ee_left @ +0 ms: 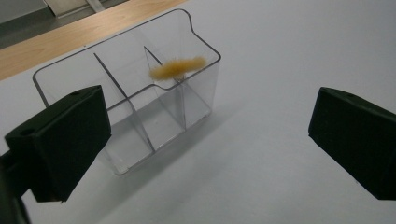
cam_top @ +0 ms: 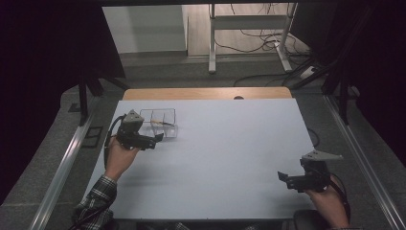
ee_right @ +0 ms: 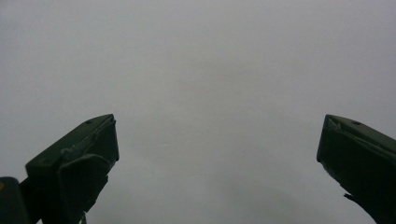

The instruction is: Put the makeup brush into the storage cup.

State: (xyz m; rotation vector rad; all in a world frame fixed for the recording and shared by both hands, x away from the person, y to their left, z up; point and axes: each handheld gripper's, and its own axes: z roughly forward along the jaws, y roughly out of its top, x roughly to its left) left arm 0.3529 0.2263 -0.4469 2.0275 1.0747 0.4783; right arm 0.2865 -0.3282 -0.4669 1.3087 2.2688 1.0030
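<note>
With the left gripper [ee_left: 205, 144] gaping empty just at 6 o'clock of the clear divided box [ee_left: 126, 100], whose far compartment holds a yellow fuzzy piece [ee_left: 178, 67], I'd centre over it before closing; right gripper [ee_right: 217, 163] idles, jaws apart.

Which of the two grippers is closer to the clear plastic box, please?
Left. The left gripper hovers just beside the clear box, jaws open toward it. The right gripper is far across the table, near its front right corner.
</note>
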